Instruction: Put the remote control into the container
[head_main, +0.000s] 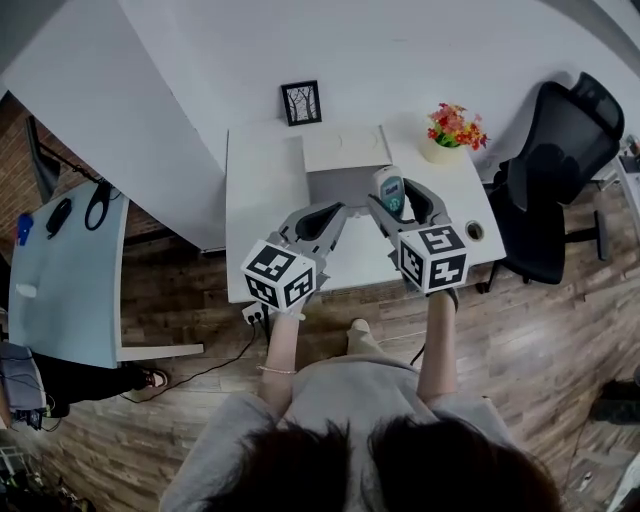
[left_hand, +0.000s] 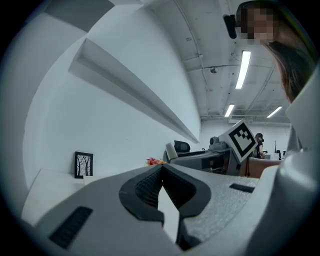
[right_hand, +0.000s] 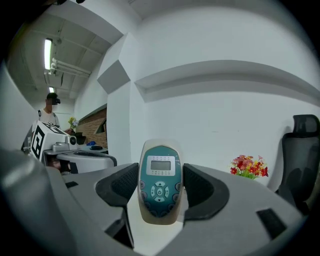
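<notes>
A pale remote control (right_hand: 160, 165) with a teal face, a small screen and buttons stands upright between the pads of my right gripper (right_hand: 160, 186), which is shut on it. In the head view this remote control (head_main: 389, 187) is held above the white desk (head_main: 262, 190), at the right edge of a shallow grey container (head_main: 338, 186). My left gripper (head_main: 322, 218) hovers over the desk's front, just left of the right one. Its pads (left_hand: 150, 187) meet at the tips with nothing between them.
A pale flat panel (head_main: 345, 148) lies behind the container. A black picture frame (head_main: 301, 102) and a pot of flowers (head_main: 455, 128) stand at the desk's back. A black office chair (head_main: 560, 180) stands to the right, and a light-blue table (head_main: 60, 270) to the left.
</notes>
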